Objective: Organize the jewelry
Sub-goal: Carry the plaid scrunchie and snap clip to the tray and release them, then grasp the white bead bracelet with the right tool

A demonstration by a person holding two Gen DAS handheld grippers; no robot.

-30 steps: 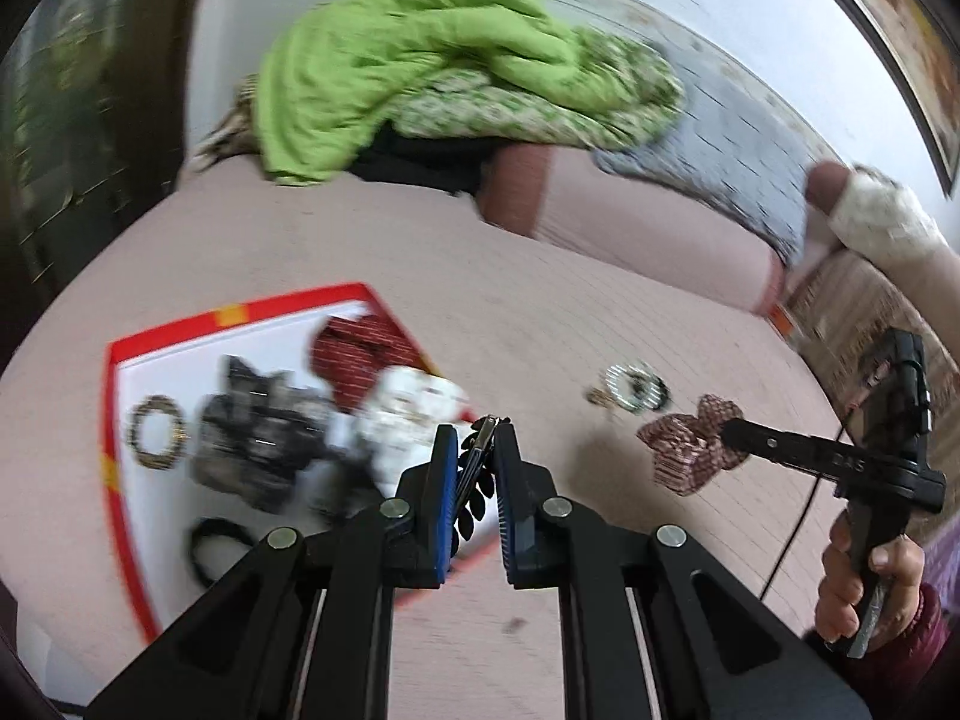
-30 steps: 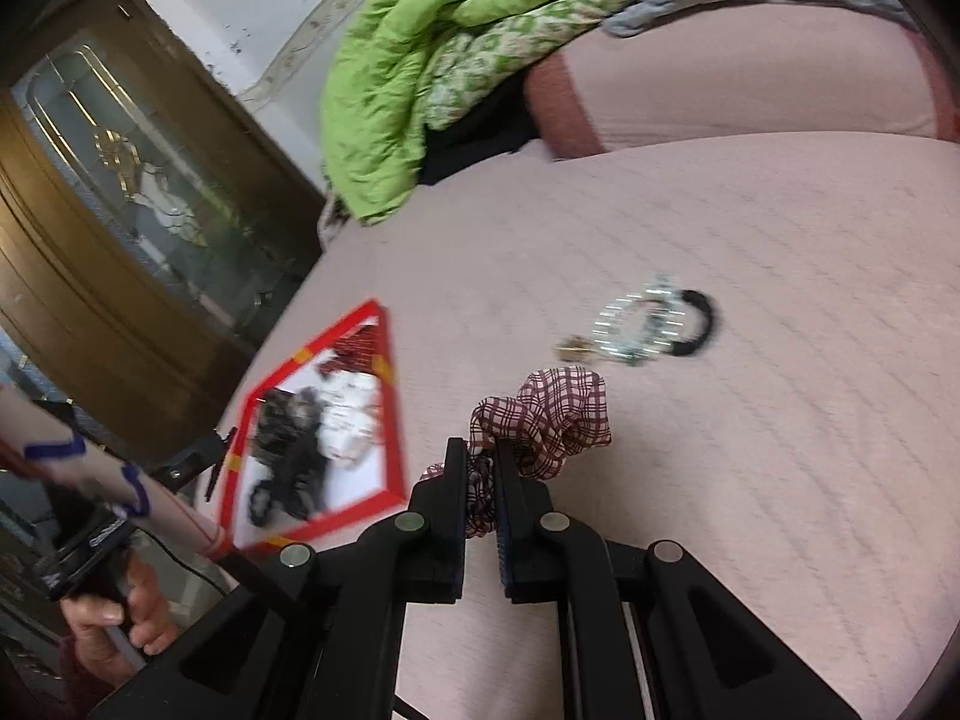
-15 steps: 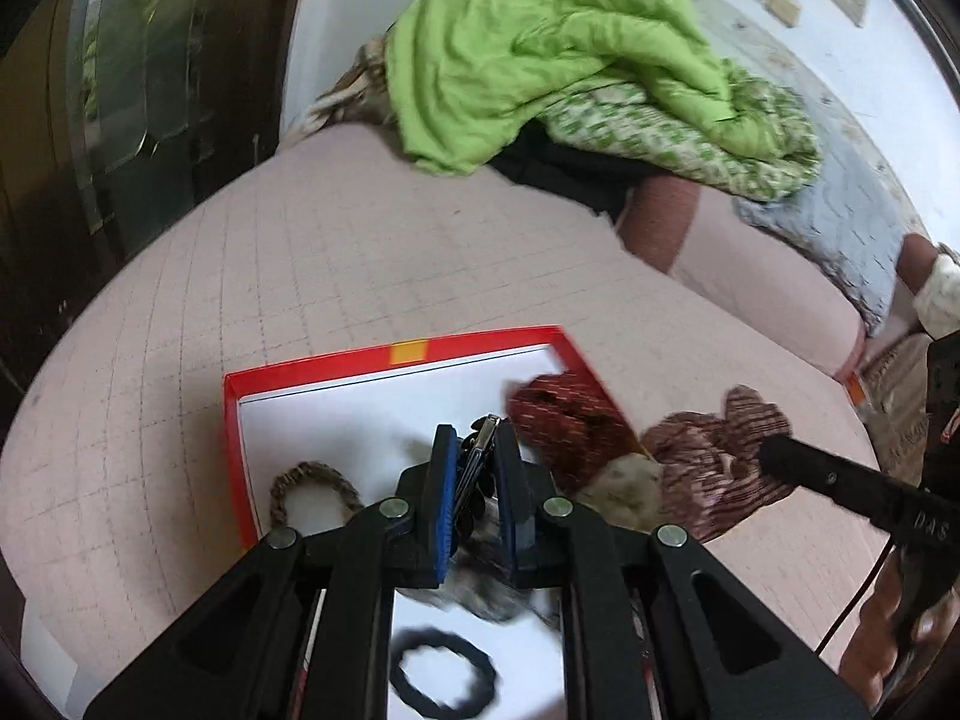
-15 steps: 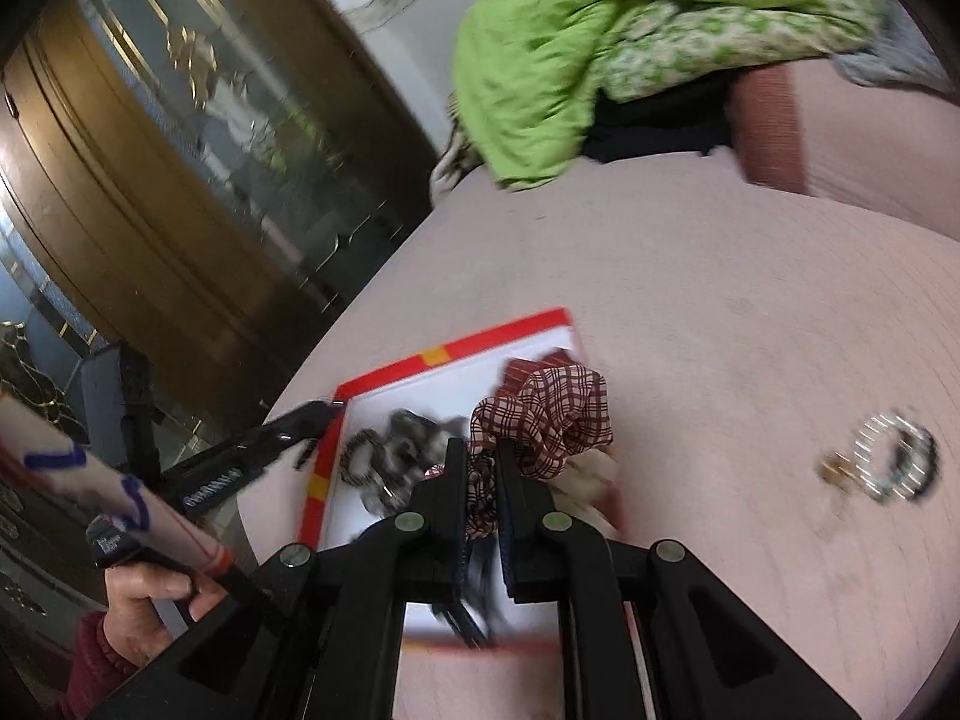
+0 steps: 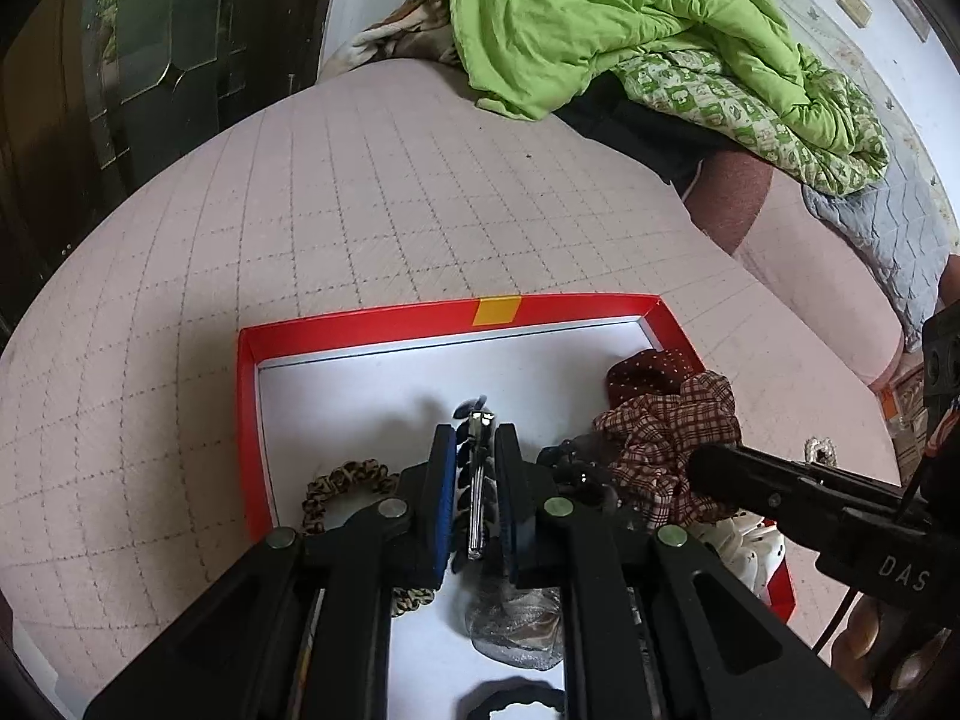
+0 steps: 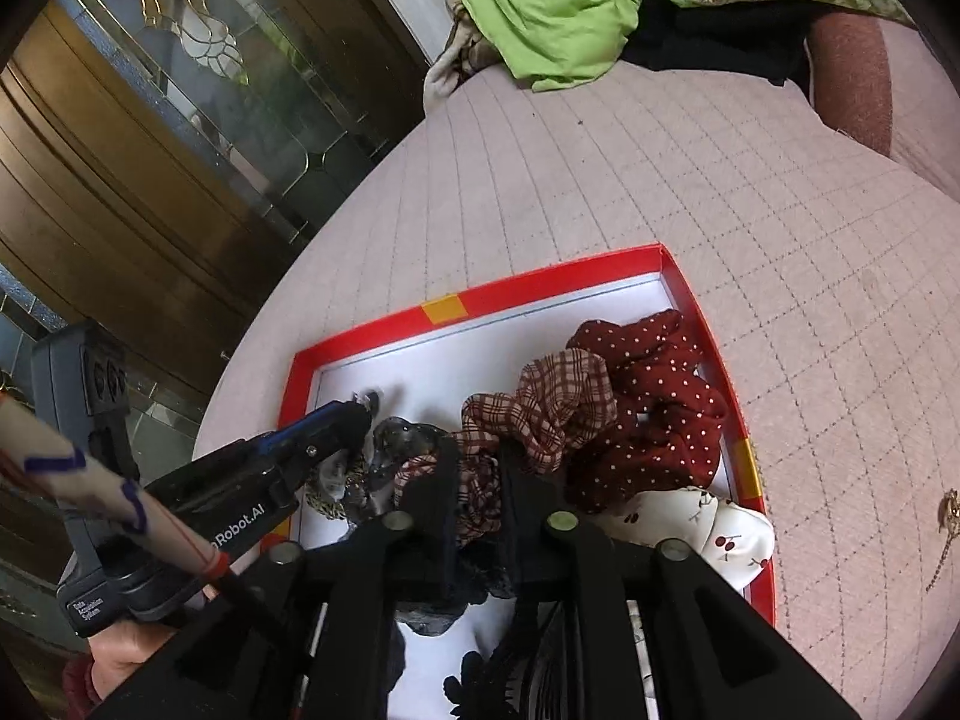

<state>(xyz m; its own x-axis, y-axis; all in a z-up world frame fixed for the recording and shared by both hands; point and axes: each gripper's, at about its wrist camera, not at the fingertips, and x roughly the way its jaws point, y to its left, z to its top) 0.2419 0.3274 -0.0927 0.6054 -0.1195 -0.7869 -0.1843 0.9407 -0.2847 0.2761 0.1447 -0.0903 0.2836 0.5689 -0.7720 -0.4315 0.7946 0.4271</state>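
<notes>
A red-rimmed white tray [image 5: 420,315] lies on the pink quilted bed. My left gripper [image 5: 474,438] hangs over its middle, shut on a black-and-white hair clip [image 5: 477,474] with a metal bar. My right gripper [image 6: 477,450] is over the tray's right half. Its jaws are opening, and the plaid scrunchie [image 6: 552,408] still fills the gap between them while resting on the pile. In the left wrist view the plaid scrunchie [image 5: 666,444] sits at the right gripper's [image 5: 702,468] tip. The left gripper [image 6: 354,414] shows at the left of the right wrist view.
In the tray lie a red dotted scrunchie [image 6: 654,408], a white cherry-print scrunchie [image 6: 708,528], a leopard hair tie [image 5: 345,480], a silver scrunchie [image 5: 516,630] and a black hair tie [image 5: 510,699]. A gold piece [image 6: 948,510] lies on the bed beside the tray. A green blanket [image 5: 600,18] is heaped at the back.
Both grippers have swung left from the open bed to above the tray, carrying the clip and the plaid scrunchie. The right jaws have parted slightly.
</notes>
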